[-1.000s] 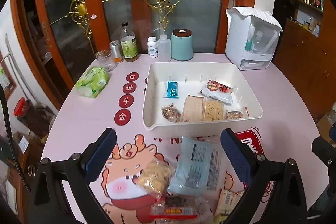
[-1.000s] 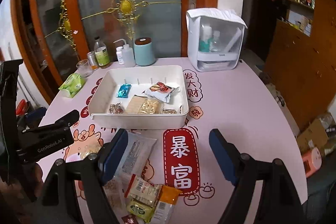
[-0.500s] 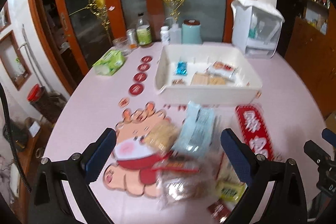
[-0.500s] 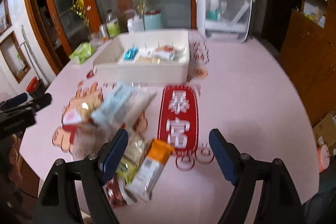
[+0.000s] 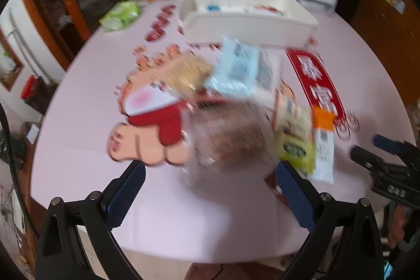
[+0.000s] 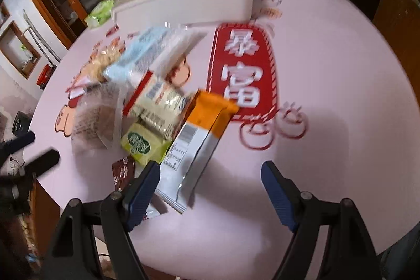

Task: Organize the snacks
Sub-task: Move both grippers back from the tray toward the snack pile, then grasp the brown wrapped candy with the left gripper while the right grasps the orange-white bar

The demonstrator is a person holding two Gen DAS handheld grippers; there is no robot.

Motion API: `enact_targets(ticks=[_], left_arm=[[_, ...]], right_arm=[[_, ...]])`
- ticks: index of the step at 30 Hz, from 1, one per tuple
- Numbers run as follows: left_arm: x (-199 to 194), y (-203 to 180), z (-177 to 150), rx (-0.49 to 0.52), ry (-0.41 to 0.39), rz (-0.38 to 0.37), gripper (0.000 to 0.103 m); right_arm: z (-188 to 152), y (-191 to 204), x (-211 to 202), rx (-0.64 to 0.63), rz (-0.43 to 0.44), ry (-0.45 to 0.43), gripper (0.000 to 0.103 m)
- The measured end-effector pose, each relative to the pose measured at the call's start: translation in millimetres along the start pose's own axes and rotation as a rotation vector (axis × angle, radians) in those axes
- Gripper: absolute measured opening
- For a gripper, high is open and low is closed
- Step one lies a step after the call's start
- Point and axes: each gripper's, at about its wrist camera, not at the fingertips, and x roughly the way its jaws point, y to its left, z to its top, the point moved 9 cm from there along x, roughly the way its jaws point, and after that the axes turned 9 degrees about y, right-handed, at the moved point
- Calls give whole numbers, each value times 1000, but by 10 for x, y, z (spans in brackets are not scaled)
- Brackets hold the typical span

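Between my right gripper's (image 6: 210,190) blue pads (image 6: 143,184) I hold nothing; the jaws stand wide apart, and the orange-and-white snack packet (image 6: 194,146) lies just ahead with its near end by the left pad. My left gripper (image 5: 210,196) is equally spread and empty, its pads (image 5: 126,190) above bare table near the front edge, short of a blurred brownish clear bag (image 5: 228,138).

Around those sit the rest of the loose pile: a green-labelled yellow packet (image 6: 141,143), a cream biscuit pack (image 6: 160,104) and a pale blue packet (image 6: 141,54). The white tray (image 6: 183,1) stands beyond them at the back of the pink table (image 6: 328,96), already holding a few snacks.

To do this well, I judge I should shift the right gripper leftward, straddle the orange packet across its narrow width, and close gently so the film doesn't slide. Both grippers are tilted down at the tabletop, side by side.
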Motion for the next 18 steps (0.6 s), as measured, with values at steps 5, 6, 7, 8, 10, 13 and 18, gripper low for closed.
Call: enact_targets(ticks=[5, 6, 7, 8, 10, 13, 18], left_arm=[[295, -248, -171, 16, 46, -12, 99], [342, -287, -204, 19, 53, -15, 99], [397, -331, -250, 24, 62, -16, 99], [435, -366, -281, 28, 68, -18, 99], [495, -423, -321, 34, 77, -20, 99], [558, -483, -345, 20, 89, -39, 99], [646, -616, -337, -11, 124, -101, 99]], right_arm=[[17, 111, 254, -29, -16, 52, 77], [23, 117, 264, -31, -18, 50, 77], [26, 119, 271, -39, -31, 51, 76], [24, 115, 272, -56, -55, 54, 74], [1, 85, 263, -84, -94, 55, 67], [-36, -44, 236, -94, -138, 54, 66], [-62, -277, 175, -49, -157, 43, 64]])
